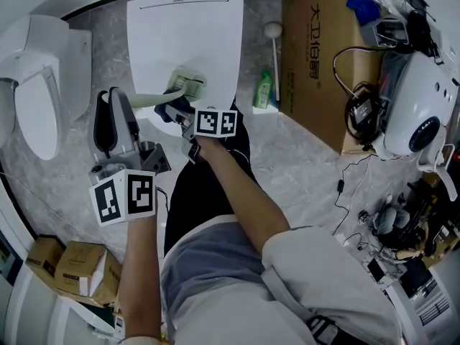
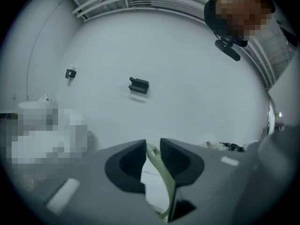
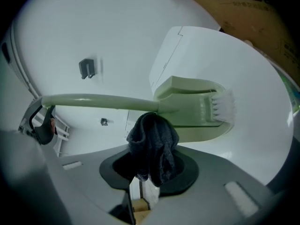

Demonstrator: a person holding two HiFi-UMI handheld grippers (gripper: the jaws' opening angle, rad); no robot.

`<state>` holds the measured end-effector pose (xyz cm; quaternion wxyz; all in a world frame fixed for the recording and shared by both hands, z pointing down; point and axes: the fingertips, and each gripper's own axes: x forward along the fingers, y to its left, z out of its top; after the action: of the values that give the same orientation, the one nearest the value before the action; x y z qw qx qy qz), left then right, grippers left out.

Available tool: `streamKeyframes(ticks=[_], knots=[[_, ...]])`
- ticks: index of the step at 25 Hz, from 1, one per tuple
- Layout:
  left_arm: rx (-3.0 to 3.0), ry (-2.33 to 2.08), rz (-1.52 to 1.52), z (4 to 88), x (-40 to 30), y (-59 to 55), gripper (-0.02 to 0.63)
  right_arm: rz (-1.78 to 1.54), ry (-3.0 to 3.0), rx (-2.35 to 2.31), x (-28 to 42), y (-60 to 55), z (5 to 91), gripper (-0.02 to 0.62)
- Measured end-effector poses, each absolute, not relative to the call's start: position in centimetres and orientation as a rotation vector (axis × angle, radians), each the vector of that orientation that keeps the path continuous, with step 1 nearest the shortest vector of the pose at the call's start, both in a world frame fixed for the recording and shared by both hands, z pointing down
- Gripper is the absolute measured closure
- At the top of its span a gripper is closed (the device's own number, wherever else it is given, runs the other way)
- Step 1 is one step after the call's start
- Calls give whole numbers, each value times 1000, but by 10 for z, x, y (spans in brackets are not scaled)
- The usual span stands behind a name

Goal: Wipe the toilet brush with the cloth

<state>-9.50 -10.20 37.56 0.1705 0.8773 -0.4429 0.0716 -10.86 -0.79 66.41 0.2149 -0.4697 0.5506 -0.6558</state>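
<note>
A pale green toilet brush (image 1: 180, 88) lies level over the closed white toilet lid (image 1: 187, 27); its head with white bristles (image 3: 222, 104) points right in the right gripper view. My left gripper (image 1: 115, 124) is shut on the brush handle (image 2: 161, 175), which shows as a thin green strip between the pads. My right gripper (image 1: 176, 113) is shut on a dark blue cloth (image 3: 152, 146), bunched up and touching the underside of the brush (image 3: 187, 107) where the handle meets the head.
A second toilet (image 1: 39, 85) stands at the left. A large cardboard box (image 1: 320, 49) is at the right, with a green bottle (image 1: 263, 90) and a white plunger-like stick (image 1: 274, 42) beside it. Cables and devices (image 1: 402, 85) crowd the far right. Small boxes (image 1: 72, 268) sit lower left.
</note>
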Motion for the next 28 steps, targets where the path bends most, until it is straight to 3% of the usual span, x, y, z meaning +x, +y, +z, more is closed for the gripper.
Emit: streamKeyframes(ticks=[28], knots=[[2473,-1312,198,375,-88,-102,606,-1871,1917,-1290,-91,33,678,495]])
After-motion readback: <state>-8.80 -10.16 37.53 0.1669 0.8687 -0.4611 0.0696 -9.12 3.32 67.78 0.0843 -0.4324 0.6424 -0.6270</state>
